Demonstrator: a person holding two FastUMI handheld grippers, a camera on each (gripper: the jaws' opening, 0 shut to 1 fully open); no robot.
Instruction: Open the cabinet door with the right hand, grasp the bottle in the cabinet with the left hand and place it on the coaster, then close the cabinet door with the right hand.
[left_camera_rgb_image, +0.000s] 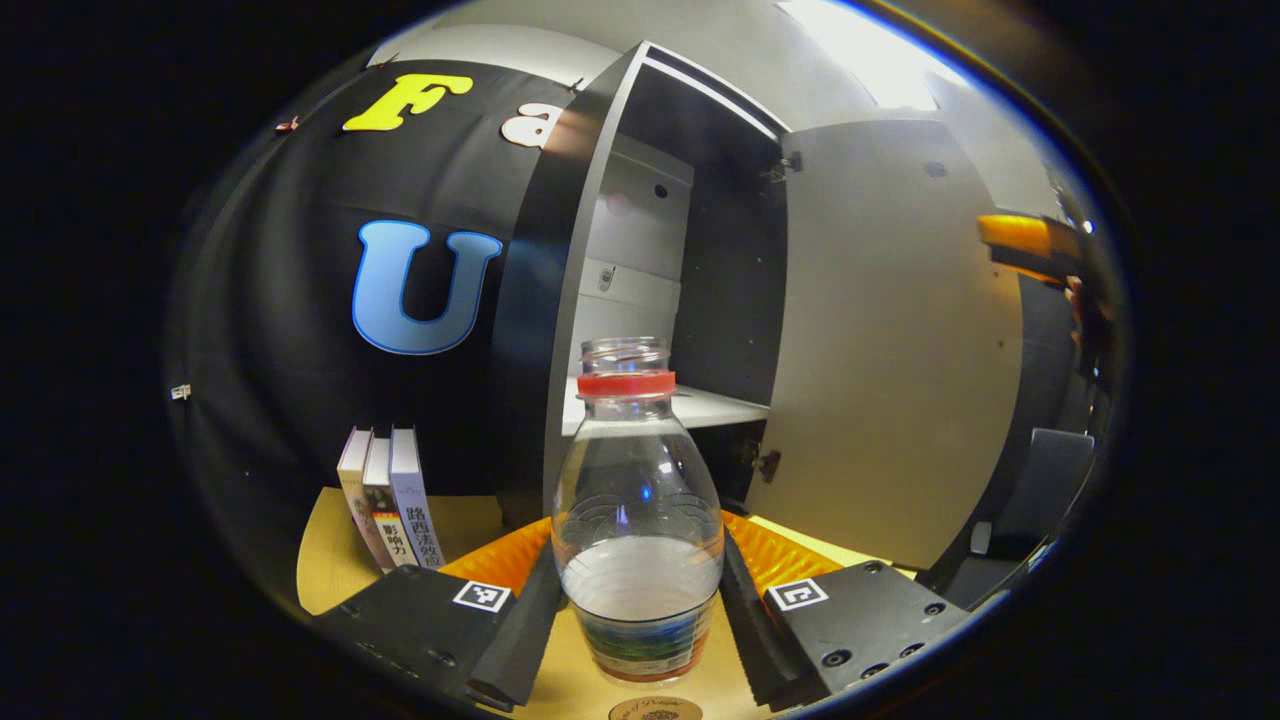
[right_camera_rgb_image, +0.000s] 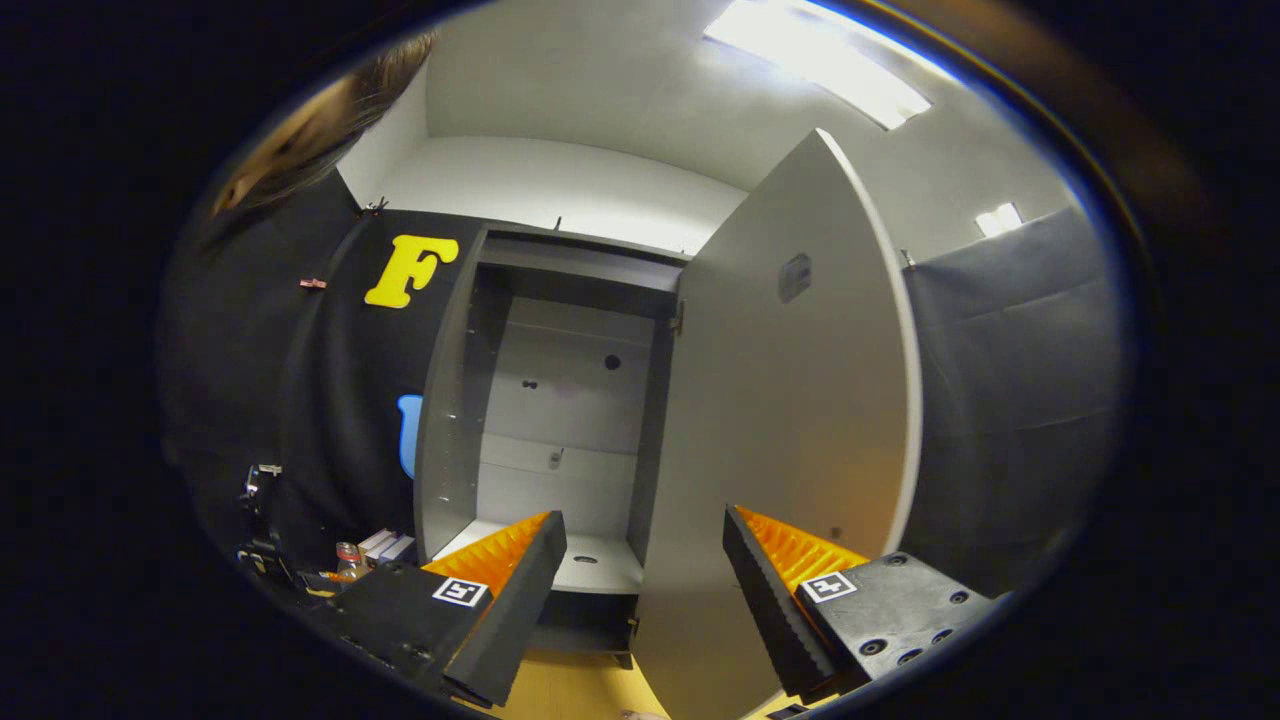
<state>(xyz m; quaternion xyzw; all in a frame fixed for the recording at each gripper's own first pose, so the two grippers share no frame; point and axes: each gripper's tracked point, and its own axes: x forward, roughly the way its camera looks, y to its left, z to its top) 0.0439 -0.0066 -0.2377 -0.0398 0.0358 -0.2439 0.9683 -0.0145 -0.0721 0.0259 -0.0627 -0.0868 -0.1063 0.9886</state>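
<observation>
Left gripper (left_camera_rgb_image: 640, 600) clamps the bottle (left_camera_rgb_image: 638, 520) — books (left_camera_rgb_image: 388, 508) nearby; right gripper (right_camera_rgb_image: 645, 590) spread — cabinet door (right_camera_rgb_image: 790, 430) ahead.

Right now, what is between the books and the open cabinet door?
In the left gripper view, the bottle stands between the books and the cabinet door, held in the left tongs.

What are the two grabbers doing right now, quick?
Left gripper: closed on the bottle, just above the coaster.
Right gripper: open, holding nothing, in front of the open cabinet door.
</observation>
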